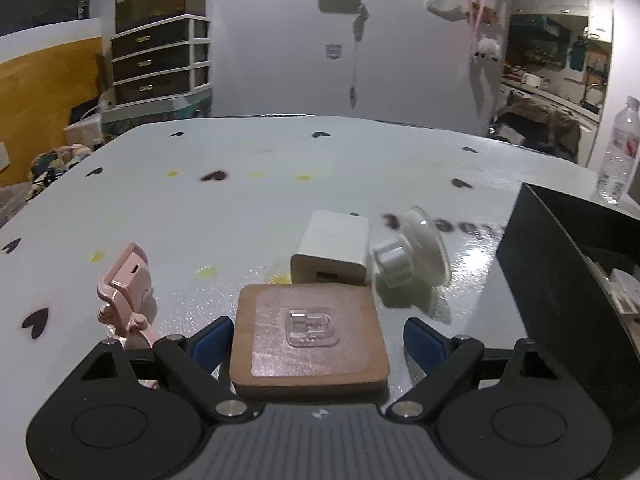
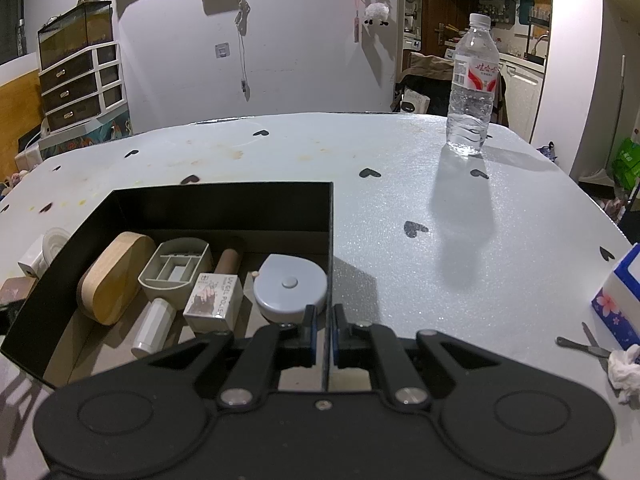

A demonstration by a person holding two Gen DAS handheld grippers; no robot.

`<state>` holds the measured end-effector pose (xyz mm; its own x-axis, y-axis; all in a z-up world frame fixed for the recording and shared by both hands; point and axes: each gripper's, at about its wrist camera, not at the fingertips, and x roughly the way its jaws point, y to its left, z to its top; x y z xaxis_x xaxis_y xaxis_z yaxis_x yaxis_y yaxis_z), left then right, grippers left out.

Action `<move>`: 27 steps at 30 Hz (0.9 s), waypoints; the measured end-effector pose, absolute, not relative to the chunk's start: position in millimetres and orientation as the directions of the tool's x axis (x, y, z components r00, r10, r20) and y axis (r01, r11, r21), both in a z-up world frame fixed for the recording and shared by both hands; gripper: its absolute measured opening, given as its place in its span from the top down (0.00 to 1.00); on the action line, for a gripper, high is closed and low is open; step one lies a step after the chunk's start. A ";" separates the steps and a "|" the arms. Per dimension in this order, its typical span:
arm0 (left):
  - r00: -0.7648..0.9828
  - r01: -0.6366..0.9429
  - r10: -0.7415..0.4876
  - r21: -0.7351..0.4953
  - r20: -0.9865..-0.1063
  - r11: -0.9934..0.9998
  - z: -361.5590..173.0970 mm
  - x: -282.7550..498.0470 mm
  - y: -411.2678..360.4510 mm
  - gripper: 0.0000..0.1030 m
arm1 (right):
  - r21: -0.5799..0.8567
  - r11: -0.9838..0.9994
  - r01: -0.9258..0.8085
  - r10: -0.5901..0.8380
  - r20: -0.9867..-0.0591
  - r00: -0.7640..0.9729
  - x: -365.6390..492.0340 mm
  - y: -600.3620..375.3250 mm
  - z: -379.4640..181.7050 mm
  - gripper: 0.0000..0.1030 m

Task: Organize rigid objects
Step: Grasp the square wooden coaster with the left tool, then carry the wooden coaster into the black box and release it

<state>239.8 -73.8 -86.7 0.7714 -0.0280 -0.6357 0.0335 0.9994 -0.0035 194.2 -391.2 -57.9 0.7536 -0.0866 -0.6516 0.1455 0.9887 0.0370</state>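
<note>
In the left wrist view a brown square board with a clear adhesive hook on top lies flat between the blue pads of my left gripper. The jaws stand wide, with a gap at the right pad. Behind the board sit a white charger and a suction cup. A pink clip stands to the left. My right gripper is shut on the right wall of the black box. Inside the box lie a wooden oval, a grey scoop-like holder, a nail gel box and a round tape measure.
The black box stands right of the left gripper. A water bottle stands at the far right of the table. Near the right edge are a blue tissue pack, a metal tool and a crumpled tissue.
</note>
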 end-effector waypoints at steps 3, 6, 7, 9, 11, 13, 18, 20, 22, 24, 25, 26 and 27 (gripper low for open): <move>0.773 0.019 -0.009 0.010 -0.635 1.000 -86.2 239.4 -74.2 0.16 | 0.036 0.989 0.144 -0.087 -0.651 0.754 194.1 -390.9 -58.4 0.93; 0.779 -0.006 0.008 0.005 -0.627 1.000 -84.9 237.5 -70.3 0.24 | 0.035 0.989 0.145 -0.087 -0.651 0.754 194.1 -390.7 -58.5 0.93; 0.780 -0.012 0.009 0.000 -0.626 1.000 -84.2 237.0 -67.9 0.27 | 0.036 0.989 0.145 -0.087 -0.651 0.754 194.0 -390.9 -58.5 0.93; 0.781 -0.018 0.007 -0.011 -0.624 1.000 -83.7 235.5 -64.1 0.27 | 0.036 0.989 0.144 -0.086 -0.652 0.754 194.2 -390.7 -58.5 0.93; 0.785 -0.014 -0.020 -0.050 -0.619 0.999 -82.6 231.9 -59.7 0.27 | 0.036 0.989 0.143 -0.085 -0.652 0.754 194.1 -390.5 -58.5 0.93; 0.786 0.002 -0.065 -0.104 -0.614 0.995 -81.3 227.5 -55.7 0.27 | 0.035 0.989 0.143 -0.085 -0.651 0.754 194.2 -390.4 -58.3 0.93; 0.783 0.077 -0.206 -0.237 -0.586 0.968 -68.1 215.1 -54.5 0.27 | 0.041 0.989 0.144 -0.083 -0.652 0.754 194.5 -391.4 -58.1 0.96; 0.785 0.109 -0.262 -0.292 -0.561 0.950 -58.1 211.1 -55.9 0.27 | 0.041 0.989 0.142 -0.081 -0.652 0.754 194.8 -391.5 -57.9 0.96; 0.784 0.143 -0.323 -0.352 -0.531 0.925 -46.6 208.7 -59.0 0.27 | 0.039 0.989 0.142 -0.083 -0.653 0.753 194.8 -391.3 -57.7 0.96; 0.779 0.189 -0.381 -0.393 -0.497 0.900 -34.2 207.3 -66.0 0.27 | 0.039 0.989 0.141 -0.082 -0.653 0.753 194.8 -391.3 -57.8 0.96; 0.775 0.215 -0.408 -0.405 -0.483 0.889 -28.1 206.2 -71.0 0.27 | 0.040 0.989 0.140 -0.081 -0.653 0.753 195.0 -391.1 -57.7 0.96; 0.768 0.242 -0.436 -0.418 -0.468 0.876 -22.4 205.7 -76.9 0.27 | 0.040 0.989 0.140 -0.080 -0.653 0.753 195.1 -391.5 -57.8 0.96; 0.758 0.272 -0.468 -0.432 -0.454 0.860 -17.1 205.5 -84.0 0.27 | 0.040 0.989 0.140 -0.080 -0.654 0.753 195.3 -391.2 -57.8 0.96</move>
<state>205.5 -84.0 -17.1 0.7580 -0.4682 -0.4540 0.2722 0.8597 -0.4322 195.3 -391.2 -57.8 0.7527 -0.0796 -0.6535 0.1397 0.9894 0.0403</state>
